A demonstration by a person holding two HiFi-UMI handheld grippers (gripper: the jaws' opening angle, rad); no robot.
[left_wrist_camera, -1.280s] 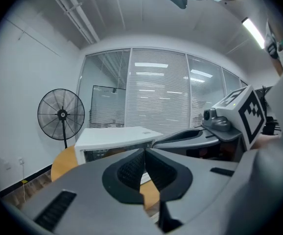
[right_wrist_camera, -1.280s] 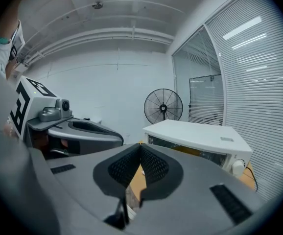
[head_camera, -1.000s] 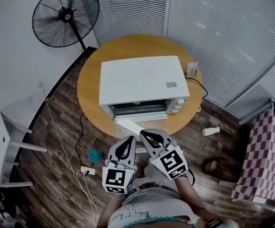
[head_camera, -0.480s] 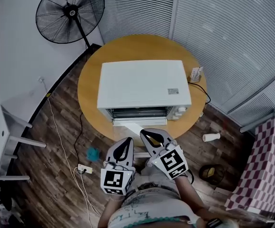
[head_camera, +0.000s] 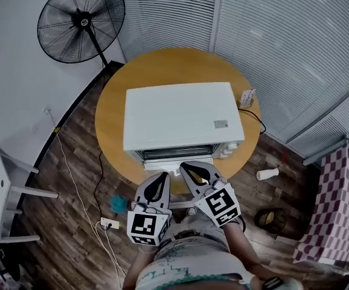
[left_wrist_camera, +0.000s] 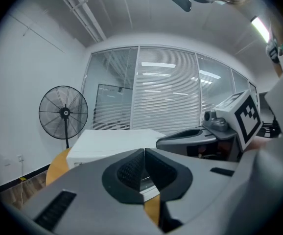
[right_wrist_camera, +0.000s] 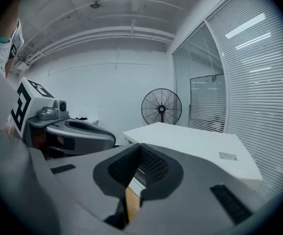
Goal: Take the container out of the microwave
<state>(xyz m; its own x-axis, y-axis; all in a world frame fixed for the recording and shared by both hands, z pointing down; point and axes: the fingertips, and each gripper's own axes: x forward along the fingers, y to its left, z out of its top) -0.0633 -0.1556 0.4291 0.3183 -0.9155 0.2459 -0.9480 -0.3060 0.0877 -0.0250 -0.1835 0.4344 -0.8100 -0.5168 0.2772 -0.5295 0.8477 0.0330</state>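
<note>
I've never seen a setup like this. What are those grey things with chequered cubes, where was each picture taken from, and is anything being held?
No robot here: a person holds a two-jaw gripper in each hand; the marker cubes are part of them. The top-down picture comes from a camera on the person's head: it shows the left gripper and right gripper before a white microwave on a round wooden table, a small box beside it. The other two pictures come from cameras riding on each gripper, looking along its jaws. Both pairs of jaws are shut on nothing, so nothing is held. The microwave's door looks folded down; no container shows from here.
</note>
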